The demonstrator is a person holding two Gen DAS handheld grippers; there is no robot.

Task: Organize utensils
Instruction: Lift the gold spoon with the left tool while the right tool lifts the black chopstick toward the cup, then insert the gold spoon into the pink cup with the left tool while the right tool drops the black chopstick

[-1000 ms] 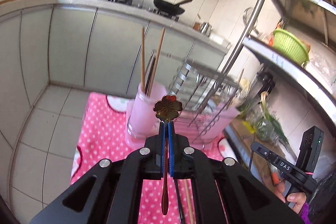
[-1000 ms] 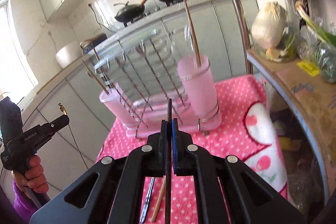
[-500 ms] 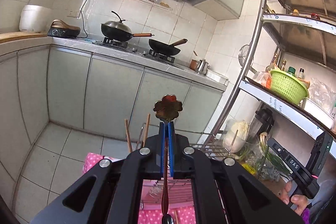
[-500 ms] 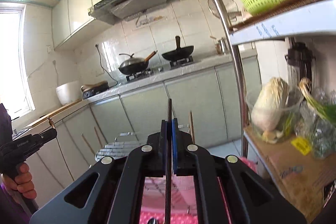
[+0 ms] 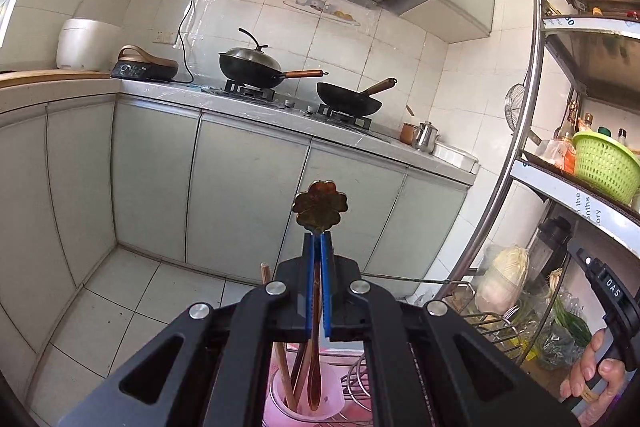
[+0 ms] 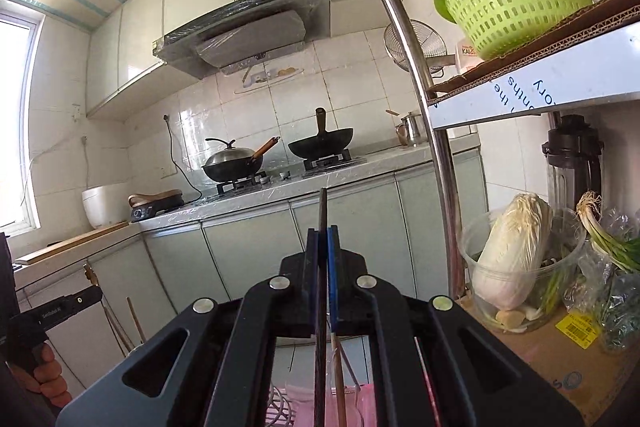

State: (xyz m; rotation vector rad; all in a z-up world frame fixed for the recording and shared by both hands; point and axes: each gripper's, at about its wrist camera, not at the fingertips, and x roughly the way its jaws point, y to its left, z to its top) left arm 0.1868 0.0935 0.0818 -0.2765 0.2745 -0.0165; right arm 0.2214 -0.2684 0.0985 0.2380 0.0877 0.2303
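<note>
— Below the left gripper (image 5: 318, 247), what's waiting?
— A pink cup (image 5: 304, 403) with wooden chopsticks (image 5: 280, 359) in it. The blue pads are closed on a spoon (image 5: 320, 209), its flower-shaped end poking out ahead and its bowl hanging into the cup.
— And the right gripper (image 6: 323, 243)?
— Pinched tight on a dark chopstick (image 6: 321, 267), held upright above something pink, likely the same rack, though it's mostly hidden.
— Risks?
— I'd guess a tilted release, so the utensil catches the rim or knocks against the sticks.
— Beyond them?
— Grey cabinets (image 5: 248, 195), two woks (image 5: 256, 67) on the stove and tiled floor (image 5: 132, 291).
</note>
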